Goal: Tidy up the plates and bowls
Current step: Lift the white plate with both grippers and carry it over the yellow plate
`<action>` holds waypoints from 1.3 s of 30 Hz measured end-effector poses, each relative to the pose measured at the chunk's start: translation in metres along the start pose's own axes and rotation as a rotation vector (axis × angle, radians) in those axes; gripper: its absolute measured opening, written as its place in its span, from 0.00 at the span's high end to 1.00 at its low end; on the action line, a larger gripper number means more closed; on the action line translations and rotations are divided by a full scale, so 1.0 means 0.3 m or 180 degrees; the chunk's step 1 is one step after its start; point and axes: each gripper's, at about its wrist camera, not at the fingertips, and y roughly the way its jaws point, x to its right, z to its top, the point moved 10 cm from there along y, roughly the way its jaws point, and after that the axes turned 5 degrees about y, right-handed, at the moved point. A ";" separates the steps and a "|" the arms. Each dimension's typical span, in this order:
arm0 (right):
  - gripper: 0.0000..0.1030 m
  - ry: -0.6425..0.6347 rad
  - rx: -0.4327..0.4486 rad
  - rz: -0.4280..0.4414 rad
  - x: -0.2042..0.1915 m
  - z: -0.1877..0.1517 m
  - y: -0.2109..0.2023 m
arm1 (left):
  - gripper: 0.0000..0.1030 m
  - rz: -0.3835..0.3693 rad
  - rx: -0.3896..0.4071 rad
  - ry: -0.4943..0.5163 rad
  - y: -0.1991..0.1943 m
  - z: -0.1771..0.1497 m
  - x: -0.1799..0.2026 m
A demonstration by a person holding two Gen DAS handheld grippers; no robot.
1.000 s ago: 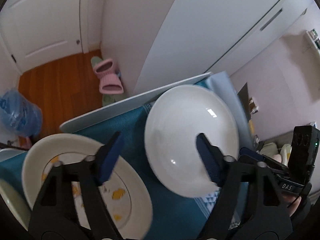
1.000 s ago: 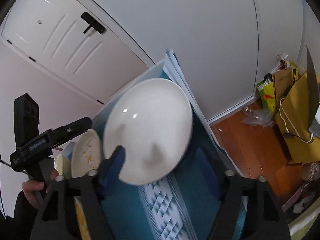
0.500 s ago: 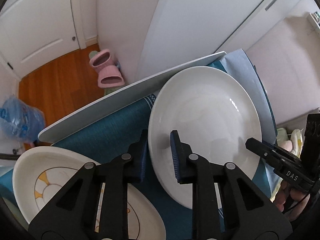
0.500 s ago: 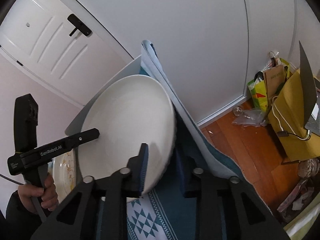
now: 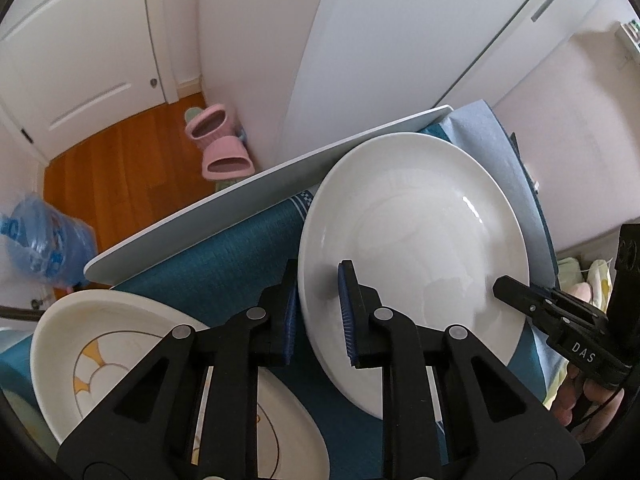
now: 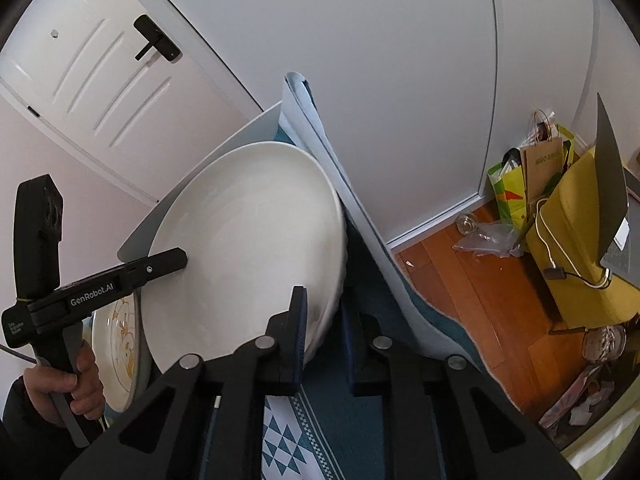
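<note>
Both tongs (image 5: 318, 312) (image 6: 324, 332) grip the white plate's (image 5: 416, 240) rim, hiding it.

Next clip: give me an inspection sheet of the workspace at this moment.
Surface: teal cloth over a white table.
Job's things: plain white plate, gripped at opposite rims; patterned plate beside it.
Clutter: nothing seen on the cloth.
Grippers: left gripper and right gripper both clamp the white plate; the right's jaws have just been closing.
Cables: white cord at the yellow chair.
Surroundings: pink slippers, water jug, bags.
</note>
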 end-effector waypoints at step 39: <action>0.86 -0.1214 -0.0081 0.0518 -0.535 -0.411 -0.415 | 0.84 0.0575 0.0724 -0.0748 -0.841 -0.648 -0.132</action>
